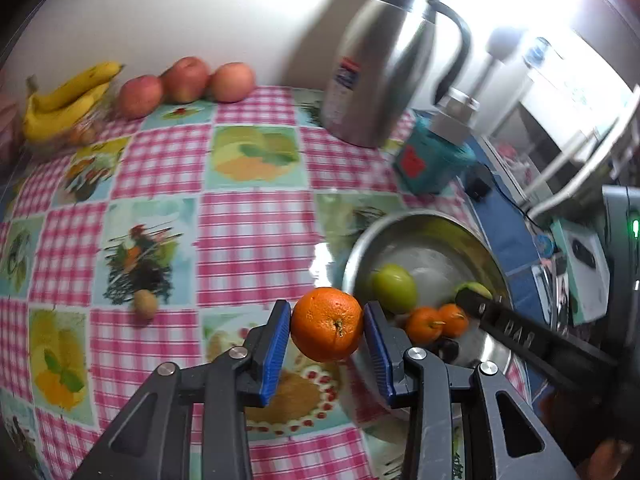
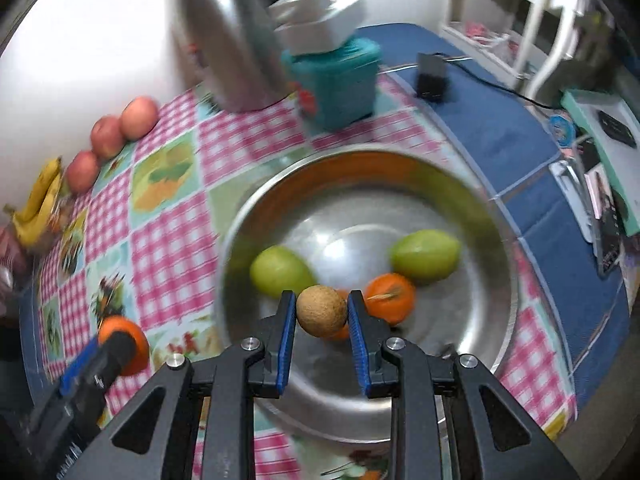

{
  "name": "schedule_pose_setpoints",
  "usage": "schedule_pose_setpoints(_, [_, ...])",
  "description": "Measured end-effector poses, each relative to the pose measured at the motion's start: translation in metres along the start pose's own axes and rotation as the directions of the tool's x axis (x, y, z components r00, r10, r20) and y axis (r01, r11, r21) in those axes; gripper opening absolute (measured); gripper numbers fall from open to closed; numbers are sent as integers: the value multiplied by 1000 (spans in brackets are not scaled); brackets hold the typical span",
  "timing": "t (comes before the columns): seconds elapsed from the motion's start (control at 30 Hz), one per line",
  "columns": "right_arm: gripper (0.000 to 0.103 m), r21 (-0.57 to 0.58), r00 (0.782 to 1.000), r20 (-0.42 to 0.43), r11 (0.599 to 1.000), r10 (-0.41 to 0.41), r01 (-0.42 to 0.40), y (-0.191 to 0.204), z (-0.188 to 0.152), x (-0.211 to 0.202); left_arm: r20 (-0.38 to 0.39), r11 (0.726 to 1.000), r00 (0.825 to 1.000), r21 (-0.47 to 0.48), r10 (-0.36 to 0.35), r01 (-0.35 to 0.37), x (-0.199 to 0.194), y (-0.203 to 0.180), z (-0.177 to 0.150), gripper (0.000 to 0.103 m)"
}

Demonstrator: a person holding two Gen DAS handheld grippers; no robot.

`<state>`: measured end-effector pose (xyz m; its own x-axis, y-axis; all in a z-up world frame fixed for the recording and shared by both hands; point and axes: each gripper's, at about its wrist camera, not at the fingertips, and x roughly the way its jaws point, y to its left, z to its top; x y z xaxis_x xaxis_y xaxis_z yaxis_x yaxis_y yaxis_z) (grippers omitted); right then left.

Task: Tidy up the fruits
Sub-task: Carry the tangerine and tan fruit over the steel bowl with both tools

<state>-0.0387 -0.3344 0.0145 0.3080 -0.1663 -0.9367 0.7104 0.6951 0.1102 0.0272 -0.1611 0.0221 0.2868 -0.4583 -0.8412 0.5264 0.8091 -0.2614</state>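
An orange is clamped between the blue pads of the left gripper, carried just outside the steel bowl at its 9 o'clock rim, evidently bound for it. A small brown fruit is pinched by the right gripper above the bowl's interior, where two green fruits and tangerines are gathered. One small brown fruit is left on the checked tablecloth, at 9 o'clock of the orange.
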Motion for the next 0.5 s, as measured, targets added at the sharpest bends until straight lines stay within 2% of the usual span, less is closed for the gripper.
schedule_pose_setpoints(0.23, [27, 37, 999, 31, 999, -11, 10, -28, 11, -7, -22, 998, 999, 49, -34, 35, 12, -26, -4, 40])
schedule_pose_setpoints(0.5, [28, 17, 1000, 29, 1000, -4, 3, -32, 14, 0, -40, 996, 999, 80, -36, 39, 26, -38, -8, 40])
